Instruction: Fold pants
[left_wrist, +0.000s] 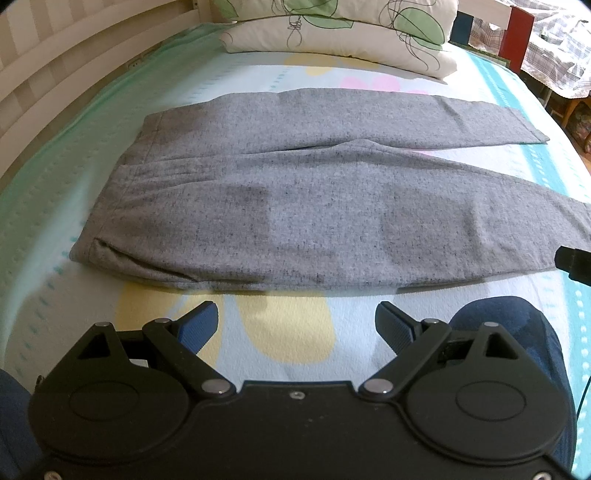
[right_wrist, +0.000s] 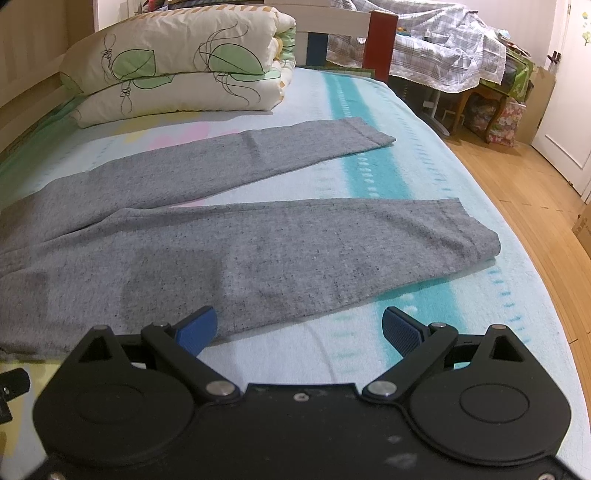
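Note:
Grey pants (left_wrist: 295, 206) lie flat on the bed, waistband to the left and both legs spread apart to the right. In the right wrist view the pants (right_wrist: 258, 251) show two separate legs, the near cuff at mid right and the far cuff further back. My left gripper (left_wrist: 295, 321) is open, hovering over the sheet just short of the pants' near edge, holding nothing. My right gripper (right_wrist: 299, 326) is open too, over the near leg's lower edge, its left pad above the cloth.
A folded quilt (right_wrist: 177, 70) with a leaf print lies at the back of the bed (right_wrist: 388, 173). A white rail (left_wrist: 55, 85) runs along the left. The person's blue knee (left_wrist: 517, 332) rests near my left gripper. Wooden floor (right_wrist: 535, 229) and a covered table are to the right.

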